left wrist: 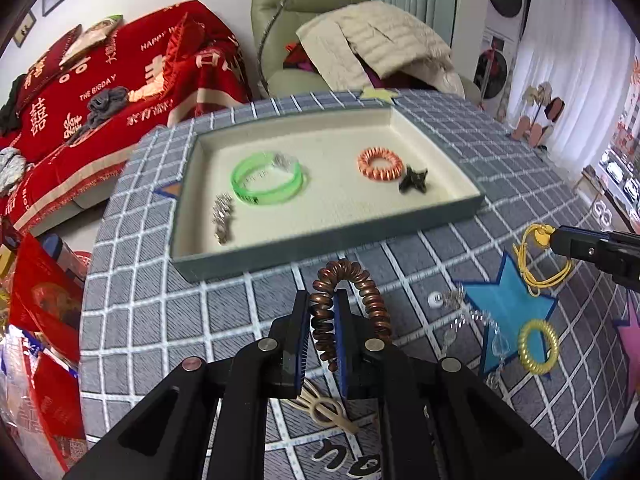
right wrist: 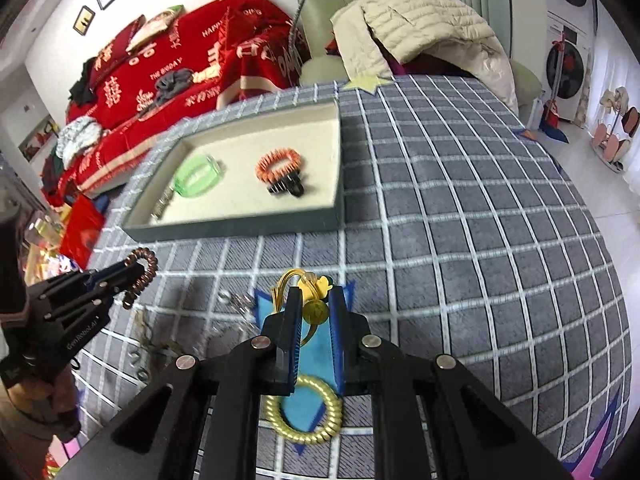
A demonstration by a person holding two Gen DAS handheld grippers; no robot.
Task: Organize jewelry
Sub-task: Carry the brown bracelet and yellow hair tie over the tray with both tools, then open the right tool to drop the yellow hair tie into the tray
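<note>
Between the fingers of the left gripper (left wrist: 324,300) hangs a brown spiral hair tie (left wrist: 352,308), one side of its coil pinched tight by the blue pads while the rest arches past the fingertips and down their right side. The gripper reaches level over the grey checked tablecloth (left wrist: 400,120), just short of the tray's near wall. The right gripper (right wrist: 314,300) is likewise clamped, holding a yellow cord ornament (right wrist: 316,308) by its gold bead; the cord loops off to the left of the fingertips.

Ahead of both sets of fingers sits the tray (left wrist: 332,240), cream-lined, holding a green bangle (left wrist: 266,178), an orange spiral tie (left wrist: 380,164), a black star clip (left wrist: 414,182) touching it, and a silver chain piece (left wrist: 223,216). Below the right fingers a yellow spiral tie (right wrist: 304,410) lies on a blue star patch (right wrist: 316,356). To their left, clear beaded jewelry (right wrist: 236,304) lies on the cloth. Under the left fingers lies a beige hair clip (left wrist: 324,408).

The side of the left gripper reads "GenRobot.AI". A red blanket (right wrist: 180,64) behind the tray shows "THE BIGDAY" and "HAPPY".
</note>
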